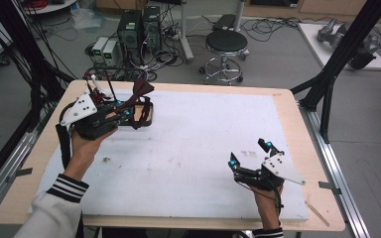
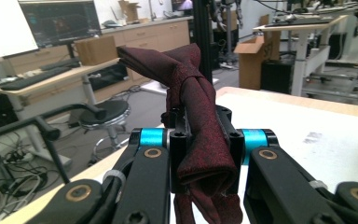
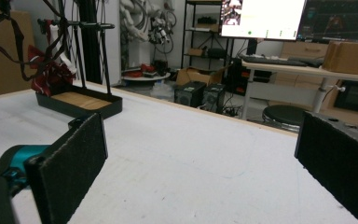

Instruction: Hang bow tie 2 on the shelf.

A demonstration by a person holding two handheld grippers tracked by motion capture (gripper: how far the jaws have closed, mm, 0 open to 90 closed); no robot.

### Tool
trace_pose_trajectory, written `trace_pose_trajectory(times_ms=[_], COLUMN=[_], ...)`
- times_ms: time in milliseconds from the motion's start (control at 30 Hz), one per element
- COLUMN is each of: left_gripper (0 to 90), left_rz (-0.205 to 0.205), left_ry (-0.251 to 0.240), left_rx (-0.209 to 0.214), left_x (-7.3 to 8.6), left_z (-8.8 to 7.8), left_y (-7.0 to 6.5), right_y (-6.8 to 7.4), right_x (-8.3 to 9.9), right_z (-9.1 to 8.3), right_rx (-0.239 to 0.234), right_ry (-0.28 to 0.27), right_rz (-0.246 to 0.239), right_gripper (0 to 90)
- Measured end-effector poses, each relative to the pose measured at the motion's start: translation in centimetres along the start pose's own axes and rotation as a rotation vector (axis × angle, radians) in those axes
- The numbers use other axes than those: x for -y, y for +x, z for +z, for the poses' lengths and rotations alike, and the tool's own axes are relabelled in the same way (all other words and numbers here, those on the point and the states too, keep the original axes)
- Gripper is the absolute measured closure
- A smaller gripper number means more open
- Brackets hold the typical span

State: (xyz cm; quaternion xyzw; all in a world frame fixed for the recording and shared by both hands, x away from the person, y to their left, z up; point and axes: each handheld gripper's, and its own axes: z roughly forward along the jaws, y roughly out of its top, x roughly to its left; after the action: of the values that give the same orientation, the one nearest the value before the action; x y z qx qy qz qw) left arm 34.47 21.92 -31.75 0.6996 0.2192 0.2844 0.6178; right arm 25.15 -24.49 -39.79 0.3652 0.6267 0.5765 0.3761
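A dark red necktie is folded over and clamped between the black jaws of my left gripper, which is shut on it. From above, the left gripper is held over the table's back left with the necktie sticking up from its tips. It is right beside a black rack. The rack has a wooden floor and thin uprights. A red and white cloth hangs on it. My right gripper hovers low at the front right. Its pads stand wide open with nothing between them.
A white foam mat covers most of the wooden table. Beyond the far edge stand a round stool and computer towers among cables. Black frame posts rise at the right.
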Motion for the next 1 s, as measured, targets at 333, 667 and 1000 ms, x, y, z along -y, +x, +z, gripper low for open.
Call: trace_pose_trajectory(times_ms=[333,667,1000], left_gripper=[78.5,78.4,78.3], left_rz=[0.009,0.003,0.0], left_ry=[-0.004,-0.004,0.014], left_rx=[-0.056,-0.114,-0.165], left_x=[-0.1,0.0,0.6], left_z=[0.9,1.7,2.9], left_y=[1.9,3.6,5.0], right_y=[-0.8,-1.1,-1.5], right_x=[1.6,2.8,3.6], right_z=[-0.5,-0.3,-0.2], right_rx=[0.02,0.034,0.056], right_ry=[-0.006,0.003,0.01], right_rz=[-0.002,-0.007,-0.01], right_gripper=[1.5,1.5,1.5])
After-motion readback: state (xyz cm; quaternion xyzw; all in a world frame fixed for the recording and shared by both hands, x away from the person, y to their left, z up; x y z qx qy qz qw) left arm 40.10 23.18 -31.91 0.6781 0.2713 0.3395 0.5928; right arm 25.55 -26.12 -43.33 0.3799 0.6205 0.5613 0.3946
